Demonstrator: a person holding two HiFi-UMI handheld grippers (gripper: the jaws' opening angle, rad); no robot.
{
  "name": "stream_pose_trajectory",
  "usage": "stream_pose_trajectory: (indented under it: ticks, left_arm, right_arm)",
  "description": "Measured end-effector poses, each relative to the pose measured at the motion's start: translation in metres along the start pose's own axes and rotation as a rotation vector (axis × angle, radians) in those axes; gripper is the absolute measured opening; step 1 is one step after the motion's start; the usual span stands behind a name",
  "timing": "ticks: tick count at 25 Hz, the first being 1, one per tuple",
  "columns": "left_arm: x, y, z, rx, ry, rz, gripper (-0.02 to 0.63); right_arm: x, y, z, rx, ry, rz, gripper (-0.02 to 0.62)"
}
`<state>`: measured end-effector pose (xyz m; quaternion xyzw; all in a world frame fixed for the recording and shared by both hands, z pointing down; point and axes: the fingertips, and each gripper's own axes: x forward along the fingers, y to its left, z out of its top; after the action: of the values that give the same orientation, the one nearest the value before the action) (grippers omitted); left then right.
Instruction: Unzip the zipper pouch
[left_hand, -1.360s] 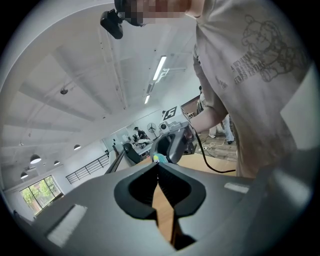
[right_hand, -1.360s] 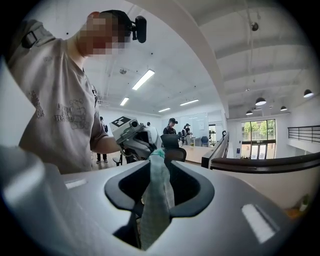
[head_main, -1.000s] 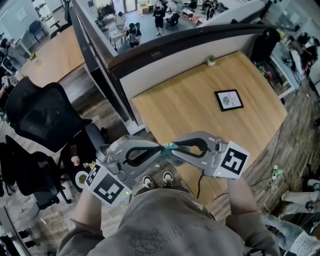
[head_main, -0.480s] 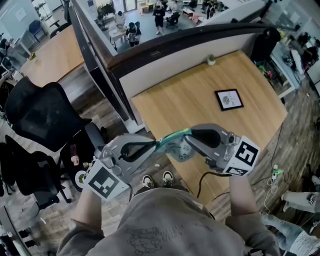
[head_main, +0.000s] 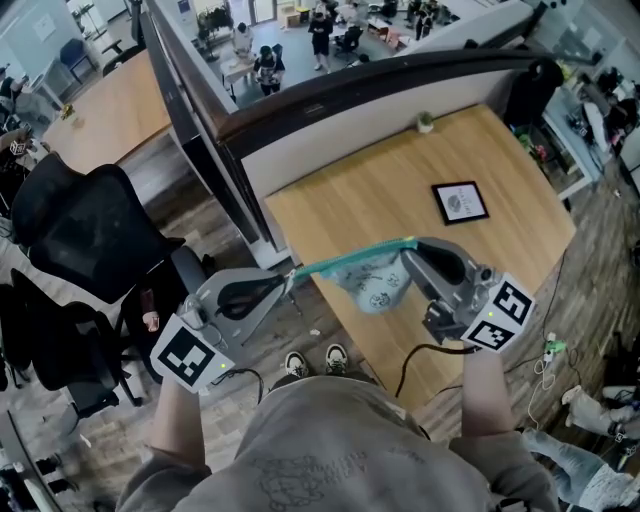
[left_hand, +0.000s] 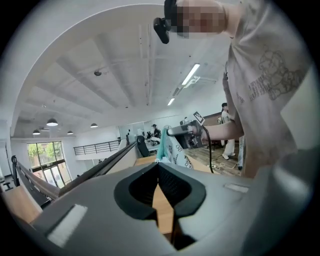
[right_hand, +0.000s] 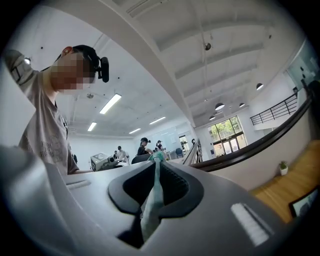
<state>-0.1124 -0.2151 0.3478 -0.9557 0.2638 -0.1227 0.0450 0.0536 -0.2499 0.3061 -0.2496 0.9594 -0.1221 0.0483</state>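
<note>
A zipper pouch (head_main: 372, 287) stretches above the counter (head_main: 370, 195), its top edge pinched by left gripper (head_main: 289, 275) and right gripper (head_main: 411, 251) jaws.

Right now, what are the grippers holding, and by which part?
The zipper pouch, stretched between them. The right gripper pinches its teal top edge; the left gripper pinches the far end, likely the zipper pull.
</note>
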Motion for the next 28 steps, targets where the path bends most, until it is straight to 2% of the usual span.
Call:
stream_pose_trajectory:
  ticks: [2, 9, 12, 14, 17, 21, 24, 28]
  left_arm:
    - [-0.002, 0.002, -0.005, -0.033, 0.015, 0.018, 0.003]
    - [-0.005, 0.011, -0.010, -0.052, 0.013, 0.046, 0.005]
    - [-0.006, 0.009, -0.008, -0.078, 0.007, 0.028, 0.006]
    - [-0.006, 0.011, -0.006, -0.086, 0.005, 0.048, 0.009]
    - [-0.007, 0.024, -0.002, -0.109, -0.026, 0.122, 0.018]
    - [-0.018, 0.056, 0.010, -0.066, -0.094, 0.285, 0.017]
    - [-0.030, 0.076, 0.024, -0.062, -0.135, 0.399, 0.015]
    - [-0.045, 0.096, 0.045, -0.052, -0.162, 0.532, 0.015]
  right_arm:
    - [0.002, 0.000, -0.003, 0.014, 0.002, -0.002, 0.035]
    - [0.011, -0.002, -0.010, 0.008, 0.022, -0.012, 0.035]
    - [0.013, 0.000, -0.005, 0.000, 0.010, -0.022, 0.035]
    - [0.014, 0.001, 0.000, -0.014, -0.001, -0.040, 0.035]
    - [0.016, 0.003, 0.012, -0.012, -0.049, -0.082, 0.035]
    - [0.016, -0.001, 0.040, 0.001, -0.146, -0.192, 0.037]
    - [0.015, 0.002, 0.061, -0.072, -0.175, -0.276, 0.037]
    - [0.013, 0.009, 0.086, -0.219, -0.197, -0.411, 0.038]
